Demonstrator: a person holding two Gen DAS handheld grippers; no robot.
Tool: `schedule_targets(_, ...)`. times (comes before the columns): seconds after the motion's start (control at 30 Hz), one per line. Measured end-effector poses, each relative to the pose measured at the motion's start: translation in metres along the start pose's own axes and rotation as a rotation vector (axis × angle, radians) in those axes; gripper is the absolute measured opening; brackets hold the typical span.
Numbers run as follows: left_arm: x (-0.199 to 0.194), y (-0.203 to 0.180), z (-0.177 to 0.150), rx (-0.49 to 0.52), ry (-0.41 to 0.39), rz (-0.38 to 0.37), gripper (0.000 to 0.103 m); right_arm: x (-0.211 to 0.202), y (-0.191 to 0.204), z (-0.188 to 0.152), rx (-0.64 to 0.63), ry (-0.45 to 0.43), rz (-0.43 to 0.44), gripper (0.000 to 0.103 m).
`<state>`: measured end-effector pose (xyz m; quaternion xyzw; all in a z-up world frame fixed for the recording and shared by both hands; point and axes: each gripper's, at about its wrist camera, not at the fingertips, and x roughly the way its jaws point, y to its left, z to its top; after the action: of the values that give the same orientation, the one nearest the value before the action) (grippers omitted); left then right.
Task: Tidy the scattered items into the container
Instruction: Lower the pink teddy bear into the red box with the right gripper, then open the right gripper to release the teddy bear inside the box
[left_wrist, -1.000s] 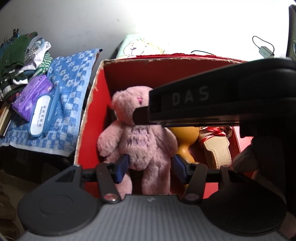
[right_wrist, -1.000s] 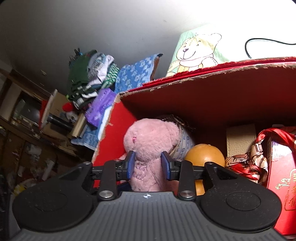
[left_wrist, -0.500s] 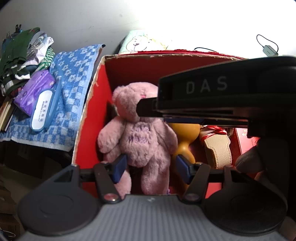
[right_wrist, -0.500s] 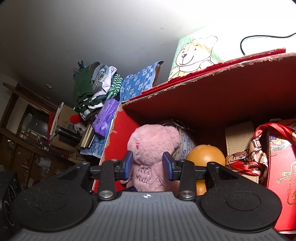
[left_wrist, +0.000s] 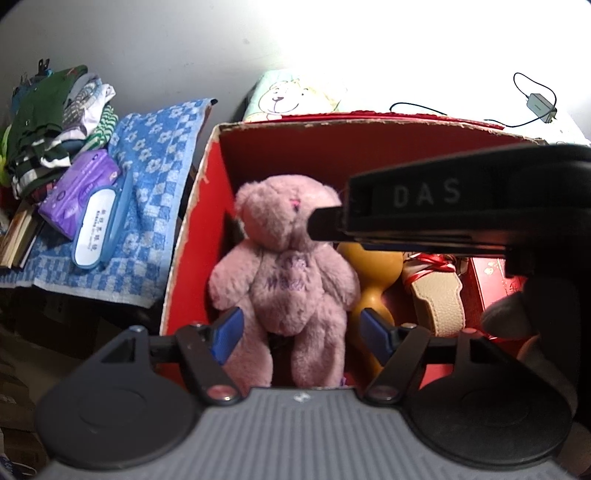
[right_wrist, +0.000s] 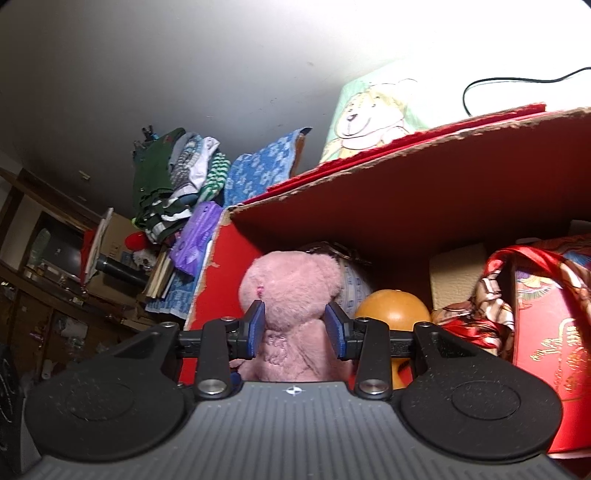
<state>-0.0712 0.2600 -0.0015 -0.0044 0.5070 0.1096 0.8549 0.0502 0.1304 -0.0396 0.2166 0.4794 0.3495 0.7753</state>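
Box: red cardboard box (left_wrist: 192, 236) open at the top, holding all the items listed below.
Towel: blue checked towel (left_wrist: 155, 192) beside the box; only the left view shows the blue case (left_wrist: 98, 229) lying flat on it.
Bear: pink teddy bear (left_wrist: 284, 280) inside the box at its left wall. Left view gives the whole body; right view (right_wrist: 291, 295) mostly the head.
Gift box: red gift box (right_wrist: 550, 339) with ribbon, at the box's right end, plain in the right view only.
Gourd: orange gourd (left_wrist: 373, 284), just beside the bear; waist seen from the left only.
Left gripper: (left_wrist: 299, 330) jaws have just been opening, pads clear of the bear's legs.
Right gripper: (right_wrist: 295, 328) jaws narrow, eased out slightly, at the bear's neck; contact uncertain.
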Motion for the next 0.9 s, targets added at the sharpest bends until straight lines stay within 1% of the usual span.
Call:
schedule_targets(0.13,-0.003,0.000,0.001,0.001,-0.008,0.001,0.074,-0.005,-0.002,-0.001,0.001,0.001,-0.026,0.042)
schedule_targets(0.33,-0.010,-0.003,0.001,0.007,-0.025,0.006,0.076,-0.019,-0.005,-0.001,0.008,-0.029,-0.041,0.042)
schedule_targets(0.57,-0.021,-0.004,0.000,0.007,-0.056,0.019,0.081,-0.029,-0.003,-0.005,0.006,-0.045,-0.056,0.042)
schedule_targets(0.73,-0.027,-0.004,-0.001,0.008,-0.065,0.028,0.081,-0.033,0.001,-0.010,0.002,-0.045,-0.076,0.041)
schedule_targets(0.9,-0.028,-0.004,-0.005,0.004,-0.057,0.029,0.081,-0.036,0.005,-0.015,-0.013,-0.046,-0.108,0.041)
